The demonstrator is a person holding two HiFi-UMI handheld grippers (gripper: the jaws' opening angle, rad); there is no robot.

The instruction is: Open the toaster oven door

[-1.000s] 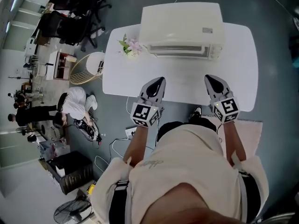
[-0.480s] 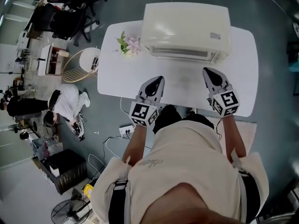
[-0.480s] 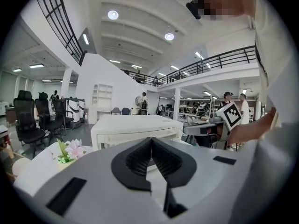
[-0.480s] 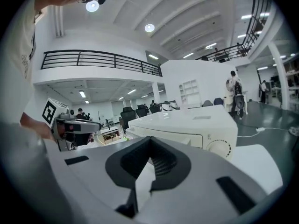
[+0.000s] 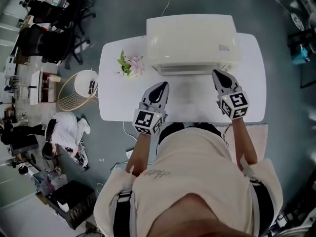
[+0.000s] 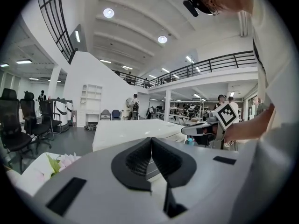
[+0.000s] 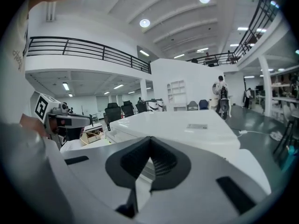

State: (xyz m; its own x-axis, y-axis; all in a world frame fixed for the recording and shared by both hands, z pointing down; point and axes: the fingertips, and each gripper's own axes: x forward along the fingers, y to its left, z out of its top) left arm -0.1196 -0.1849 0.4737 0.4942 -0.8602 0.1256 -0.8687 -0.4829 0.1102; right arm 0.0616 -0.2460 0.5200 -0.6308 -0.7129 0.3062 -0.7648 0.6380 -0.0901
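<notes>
One white desk (image 5: 114, 100) stands on a grey floor (image 5: 123, 4), and the person leans over its near edge. Left of the desk, on the floor, sits one round wire basket (image 5: 74, 89). At the desk's far left is one small bunch of pink flowers (image 5: 129, 64) with green leaves, just beside the toaster oven's left end but apart from it.

There are two tongs, one in each hand, each carrying one marker cube. The left tongs (image 5: 161, 87) hover over the near part of the desk, pointing toward the oven's left front corner and not touching it. In the left gripper view their two dark pads are pressed together at the tips, with nothing between them.

One cream toaster oven (image 5: 190, 37) stands at the back middle of the desk, its front toward the person. Its door (image 5: 190, 68) looks closed, flat against the body.

The right tongs (image 5: 218, 75) point at the oven's right front corner, close to it, with a small gap showing. In the right gripper view their pads also meet at the tips and pinch nothing; the oven's top fills the view just beyond them.
</notes>
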